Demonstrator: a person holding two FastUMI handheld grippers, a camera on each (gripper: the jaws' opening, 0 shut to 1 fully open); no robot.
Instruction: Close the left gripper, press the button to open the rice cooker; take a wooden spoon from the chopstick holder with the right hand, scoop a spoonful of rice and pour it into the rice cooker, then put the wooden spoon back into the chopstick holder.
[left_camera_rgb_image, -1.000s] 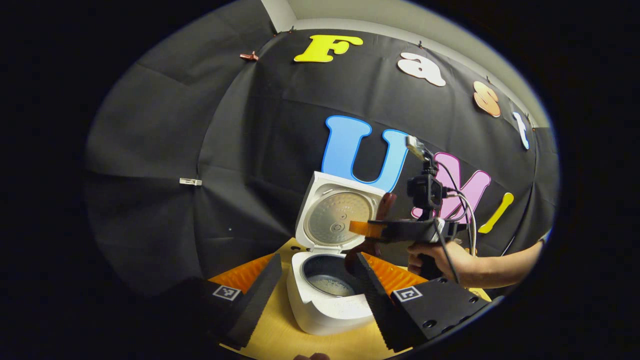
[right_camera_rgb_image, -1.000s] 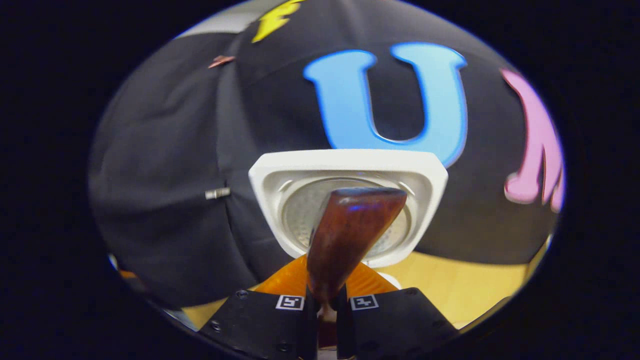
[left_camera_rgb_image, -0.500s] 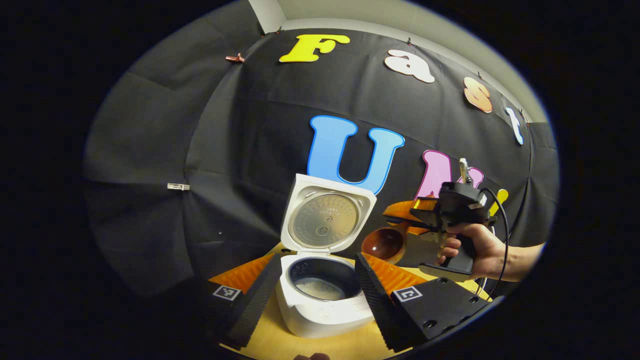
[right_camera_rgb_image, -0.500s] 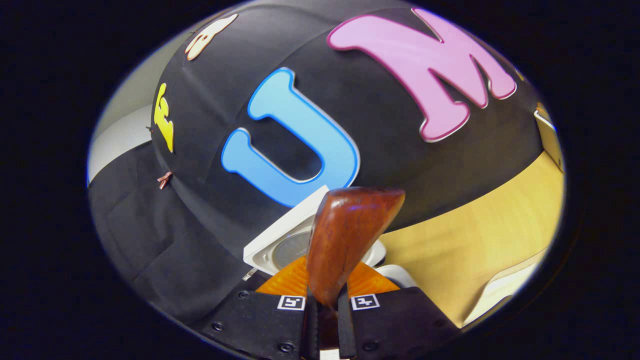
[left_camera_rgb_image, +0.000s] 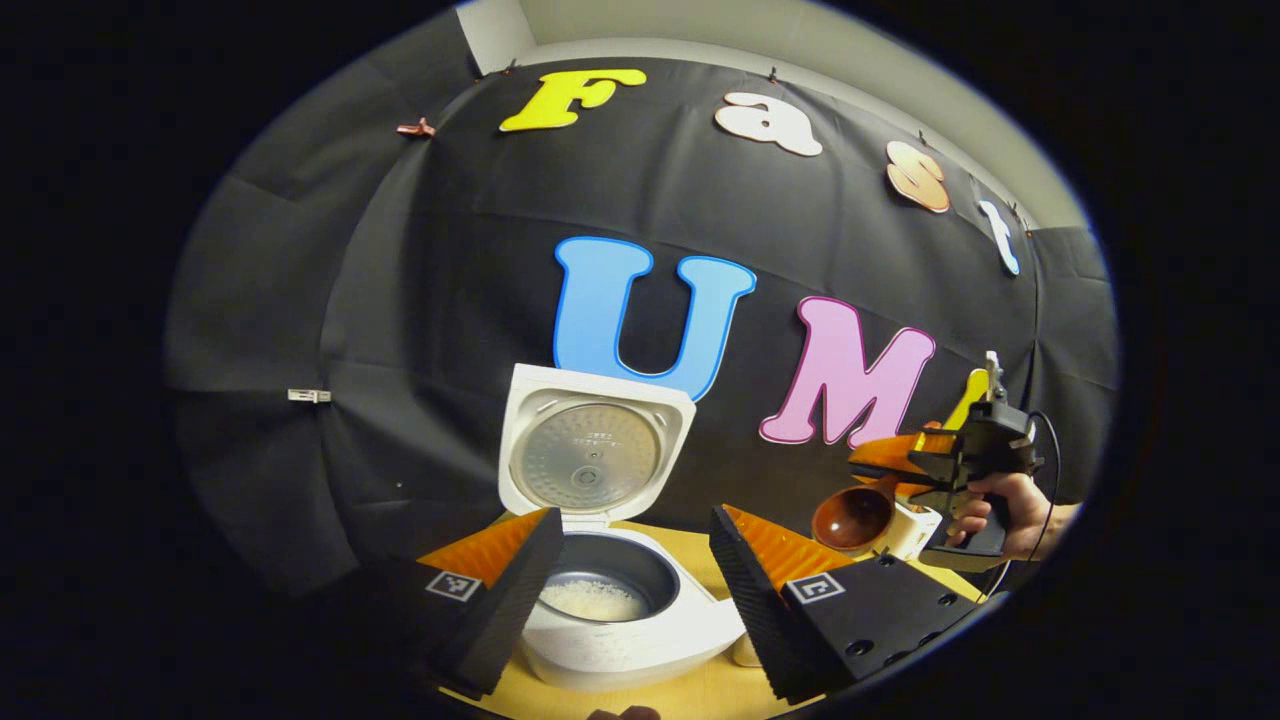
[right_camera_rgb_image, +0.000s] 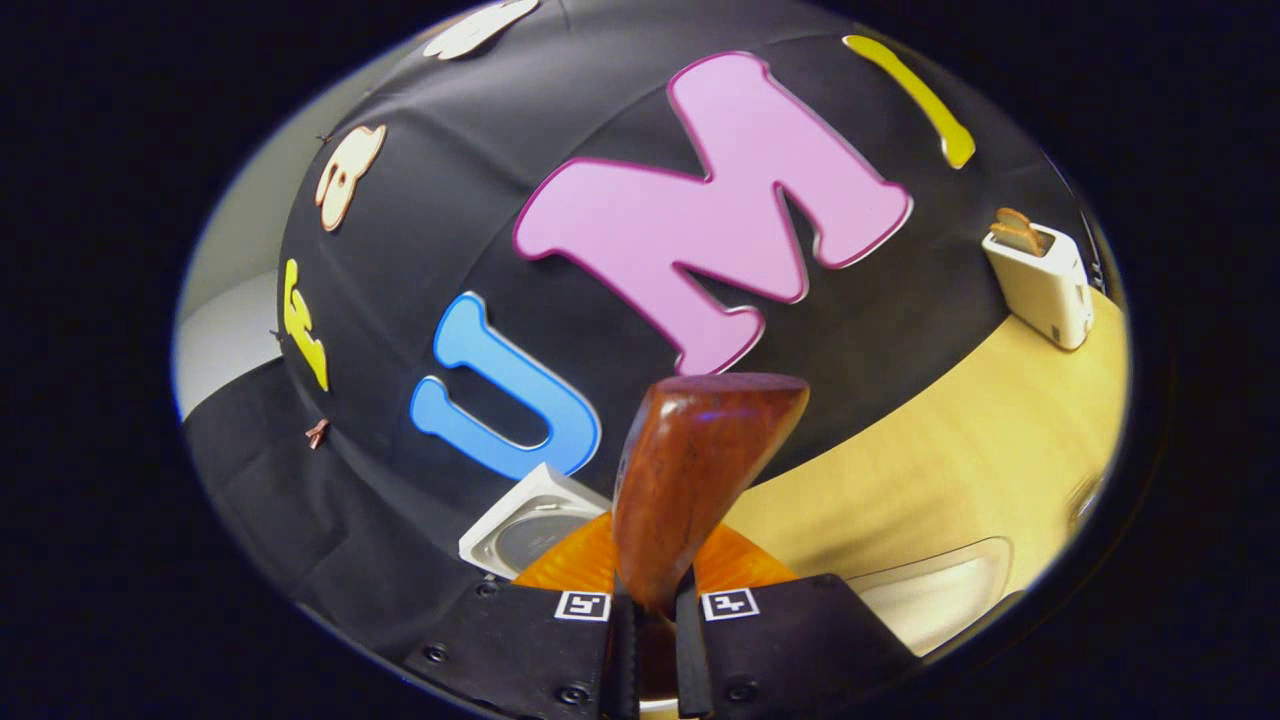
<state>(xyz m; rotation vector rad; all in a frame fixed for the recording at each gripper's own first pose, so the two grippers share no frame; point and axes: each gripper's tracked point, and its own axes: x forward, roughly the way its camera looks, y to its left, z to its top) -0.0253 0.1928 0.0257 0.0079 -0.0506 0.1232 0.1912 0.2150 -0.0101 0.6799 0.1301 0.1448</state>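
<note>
Two grippers appeared. In the left gripper view, the left gripper (left_camera_rgb_image: 630, 570) stood with fingers apart at the bottom centre, framing the rice cooker (left_camera_rgb_image: 610, 600), whose lid (left_camera_rgb_image: 592, 450) stood raised and whose pot held rice (left_camera_rgb_image: 593, 598) on the desk (left_camera_rgb_image: 700, 690). At lower right, a hand (left_camera_rgb_image: 1010, 505) held the right gripper (left_camera_rgb_image: 900, 460) carrying the wooden spoon (left_camera_rgb_image: 853, 517). In the right gripper view, the right gripper (right_camera_rgb_image: 652, 620) was clamped on the wooden spoon (right_camera_rgb_image: 690, 470) at bottom centre; a toaster (right_camera_rgb_image: 1040, 275) stood at upper right.

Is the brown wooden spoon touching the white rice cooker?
Apart. Left gripper view: the brown wooden spoon hangs well right of the white rice cooker.
</note>
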